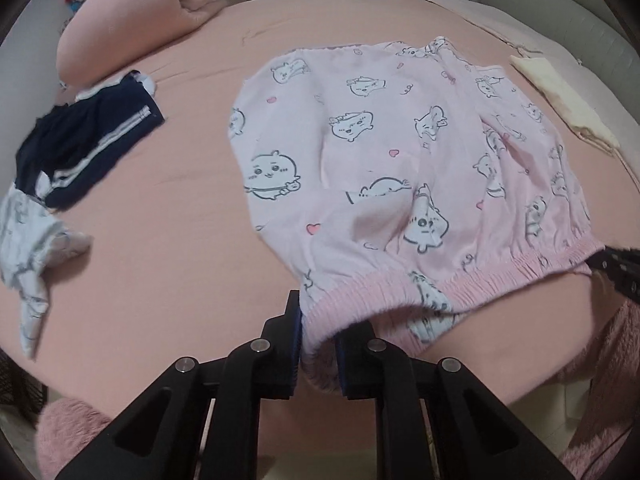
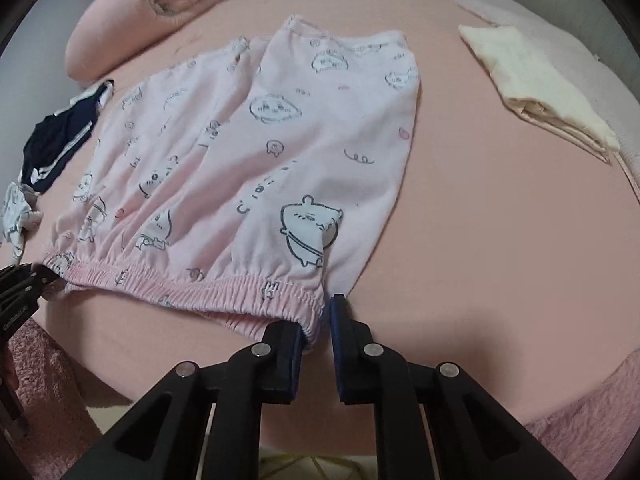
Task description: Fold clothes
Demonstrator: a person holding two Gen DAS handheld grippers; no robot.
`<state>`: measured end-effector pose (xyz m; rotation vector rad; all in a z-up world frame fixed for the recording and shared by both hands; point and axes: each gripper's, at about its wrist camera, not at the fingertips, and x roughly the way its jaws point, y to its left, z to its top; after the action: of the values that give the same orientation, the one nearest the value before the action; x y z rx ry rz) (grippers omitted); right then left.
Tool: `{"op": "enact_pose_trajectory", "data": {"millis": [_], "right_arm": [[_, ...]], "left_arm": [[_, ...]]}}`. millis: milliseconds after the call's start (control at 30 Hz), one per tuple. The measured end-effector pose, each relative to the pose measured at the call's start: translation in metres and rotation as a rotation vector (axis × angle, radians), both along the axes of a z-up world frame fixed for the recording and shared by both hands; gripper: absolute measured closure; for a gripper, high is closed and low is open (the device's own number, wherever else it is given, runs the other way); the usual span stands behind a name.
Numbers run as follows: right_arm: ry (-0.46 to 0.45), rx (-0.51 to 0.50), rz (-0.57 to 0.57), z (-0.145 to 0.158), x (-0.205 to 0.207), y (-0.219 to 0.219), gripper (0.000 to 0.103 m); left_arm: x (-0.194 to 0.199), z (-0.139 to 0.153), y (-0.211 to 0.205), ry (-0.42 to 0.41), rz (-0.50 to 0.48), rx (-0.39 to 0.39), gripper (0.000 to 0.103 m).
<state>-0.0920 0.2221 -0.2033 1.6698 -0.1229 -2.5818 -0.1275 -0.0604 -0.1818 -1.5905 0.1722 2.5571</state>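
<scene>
While the pink pajama pants (image 1: 400, 152) are lying spread out on the pink bed (image 1: 180, 208), both grippers are holding the stretchy waistband at the near edge. The left gripper (image 1: 318, 328) is pinching one end of the waistband, and its fingers (image 1: 290, 320) are sitting close together with the pink cloth bunched between them. The right gripper (image 2: 318, 320) is pinching the other end, with its fingers (image 2: 340, 316) also narrow and the gathered band squeezed between the blue pads. The pants are showing little white cartoon animals and small hearts, and the legs are stretching away toward the far side of the bed. A dark blue garment with white stripes (image 1: 88, 148) is lying well apart on the left side, just beside a crumpled white printed cloth (image 1: 32, 240). A folded cream cloth (image 2: 540, 92) is resting well apart on the right side. A big pink pillow (image 1: 120, 28) is sitting at the far left corner of the bed
</scene>
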Motion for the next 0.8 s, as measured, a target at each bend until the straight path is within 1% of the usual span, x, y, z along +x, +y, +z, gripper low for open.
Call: {"op": "enact_pose_trajectory", "data": {"millis": [33, 67, 100, 167, 200, 233, 300, 433, 500, 567, 633, 667, 700, 733, 800], "right_arm": [[0.009, 0.007, 0.005, 0.001, 0.001, -0.001, 0.092], [0.011, 0.002, 0.011, 0.004, 0.002, -0.002, 0.092], [0.016, -0.034, 0.014, 0.007, 0.003, 0.001, 0.098], [0.044, -0.153, -0.011, 0.020, 0.005, 0.013, 0.098], [0.067, -0.187, -0.030, 0.030, 0.006, 0.021, 0.099], [0.090, -0.198, -0.041, 0.041, 0.006, 0.026, 0.099], [0.158, -0.233, -0.074, 0.073, 0.007, 0.042, 0.099], [0.274, -0.294, -0.092, 0.141, 0.013, 0.060, 0.098], [0.350, -0.302, -0.065, 0.181, 0.028, 0.061, 0.098], [0.437, -0.302, -0.031, 0.224, 0.046, 0.061, 0.098], [0.546, -0.312, 0.008, 0.273, 0.066, 0.063, 0.098], [0.601, -0.340, 0.027, 0.300, 0.072, 0.068, 0.098], [0.636, -0.346, 0.028, 0.317, 0.070, 0.073, 0.098], [0.657, -0.315, 0.016, 0.328, 0.067, 0.074, 0.098], [0.693, -0.256, -0.008, 0.347, 0.059, 0.077, 0.098]], "left_arm": [[-0.003, -0.003, -0.001, -0.007, 0.003, 0.011, 0.091], [-0.003, -0.002, -0.003, -0.009, 0.012, 0.040, 0.094], [-0.001, 0.008, -0.005, 0.021, 0.011, 0.069, 0.098], [0.005, 0.031, -0.009, 0.084, 0.008, 0.128, 0.099], [0.008, 0.042, -0.011, 0.115, 0.006, 0.157, 0.099], [0.012, 0.058, -0.013, 0.150, 0.008, 0.170, 0.099], [0.014, 0.092, -0.019, 0.214, -0.005, 0.203, 0.098], [0.036, 0.162, -0.010, 0.372, -0.079, 0.235, 0.098], [0.050, 0.200, -0.007, 0.463, -0.110, 0.261, 0.098], [0.066, 0.242, -0.006, 0.561, -0.153, 0.311, 0.099], [0.074, 0.281, -0.007, 0.644, -0.208, 0.347, 0.099], [0.077, 0.304, -0.008, 0.701, -0.235, 0.362, 0.098], [0.075, 0.320, -0.009, 0.734, -0.254, 0.374, 0.098], [0.074, 0.335, -0.008, 0.767, -0.272, 0.387, 0.098], [0.056, 0.348, -0.005, 0.787, -0.264, 0.376, 0.098]]}}
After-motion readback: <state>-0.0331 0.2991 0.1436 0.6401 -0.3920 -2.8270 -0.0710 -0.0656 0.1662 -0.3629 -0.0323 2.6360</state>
